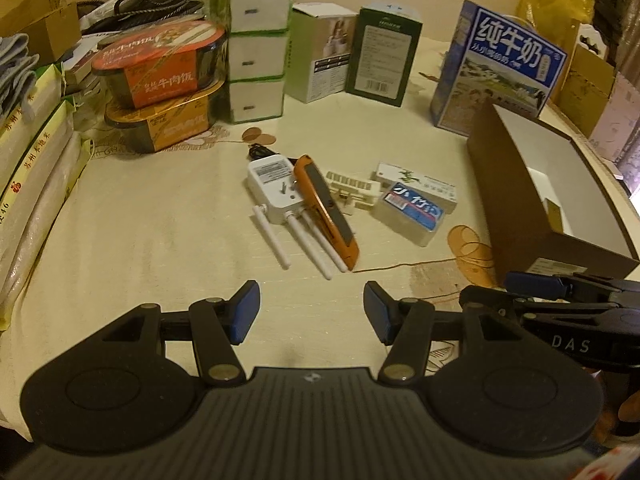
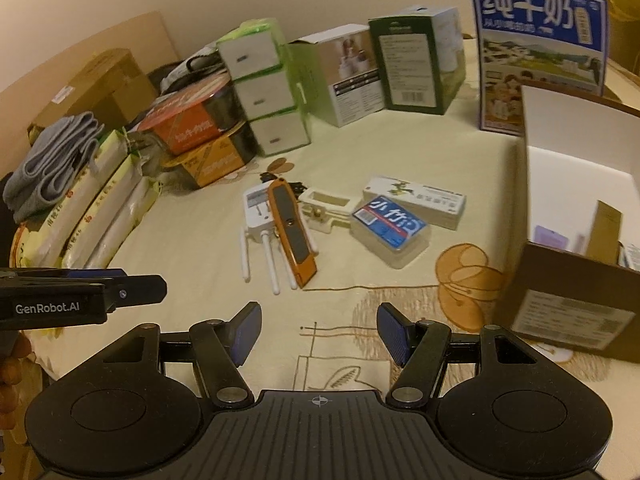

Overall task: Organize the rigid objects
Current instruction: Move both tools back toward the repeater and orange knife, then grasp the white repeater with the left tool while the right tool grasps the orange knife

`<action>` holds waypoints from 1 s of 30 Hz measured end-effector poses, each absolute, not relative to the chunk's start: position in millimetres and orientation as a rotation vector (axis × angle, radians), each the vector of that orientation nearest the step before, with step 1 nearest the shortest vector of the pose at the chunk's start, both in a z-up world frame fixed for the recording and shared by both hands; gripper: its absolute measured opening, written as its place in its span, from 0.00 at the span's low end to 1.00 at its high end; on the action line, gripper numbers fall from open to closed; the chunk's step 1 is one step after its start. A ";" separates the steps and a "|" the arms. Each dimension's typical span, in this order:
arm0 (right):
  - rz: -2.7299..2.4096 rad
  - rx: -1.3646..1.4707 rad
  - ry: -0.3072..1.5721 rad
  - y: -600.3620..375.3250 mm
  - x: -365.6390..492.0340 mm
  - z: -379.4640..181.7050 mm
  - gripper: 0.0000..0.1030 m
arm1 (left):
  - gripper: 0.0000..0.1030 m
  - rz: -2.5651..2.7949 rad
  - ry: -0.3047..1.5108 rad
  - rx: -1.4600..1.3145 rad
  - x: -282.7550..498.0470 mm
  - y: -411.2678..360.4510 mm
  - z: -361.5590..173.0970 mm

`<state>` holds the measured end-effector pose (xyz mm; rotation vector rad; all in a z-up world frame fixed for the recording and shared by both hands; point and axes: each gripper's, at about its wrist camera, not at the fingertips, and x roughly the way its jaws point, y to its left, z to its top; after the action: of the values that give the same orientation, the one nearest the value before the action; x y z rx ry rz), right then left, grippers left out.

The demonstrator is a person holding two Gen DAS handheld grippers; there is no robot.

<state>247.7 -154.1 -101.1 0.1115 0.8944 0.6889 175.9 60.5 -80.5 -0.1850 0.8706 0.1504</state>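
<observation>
A small pile lies mid-table: a white plug-in router (image 1: pixel 270 186) (image 2: pixel 256 208) with white antennas, an orange utility knife (image 1: pixel 326 212) (image 2: pixel 290 232) leaning across it, a cream plastic part (image 1: pixel 352 192) (image 2: pixel 328 208), a clear box with a blue label (image 1: pixel 414 212) (image 2: pixel 390 226) and a flat white carton (image 1: pixel 424 182) (image 2: pixel 420 198). An open brown box (image 1: pixel 516 200) (image 2: pixel 572 300) stands on the right with a few items inside. My left gripper (image 1: pixel 312 312) and my right gripper (image 2: pixel 320 332) hover short of the pile. Both are open with nothing between the blue pads.
Along the back stand a blue milk carton case (image 1: pixel 504 68), a dark green box (image 1: pixel 382 54), a light green box (image 1: pixel 320 56) and stacked white tissue packs (image 1: pixel 256 48). Two food bowls (image 1: pixel 160 80), rice bags (image 1: pixel 36 168) and a grey cloth (image 2: pixel 52 156) crowd the left.
</observation>
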 end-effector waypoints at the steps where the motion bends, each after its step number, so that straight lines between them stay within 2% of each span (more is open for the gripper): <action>1: 0.694 0.102 0.894 -149.8 250.5 -103.5 0.59 | 0.52 0.155 0.874 -0.185 178.9 62.1 -83.0; 30: 0.820 -0.055 0.844 -48.1 334.1 -176.9 0.58 | 0.51 0.244 0.945 -0.201 271.8 119.8 -171.1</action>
<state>334.1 -48.1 -176.9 -0.0548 0.8436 0.8201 271.8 119.8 -171.1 -0.2009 0.9448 0.2440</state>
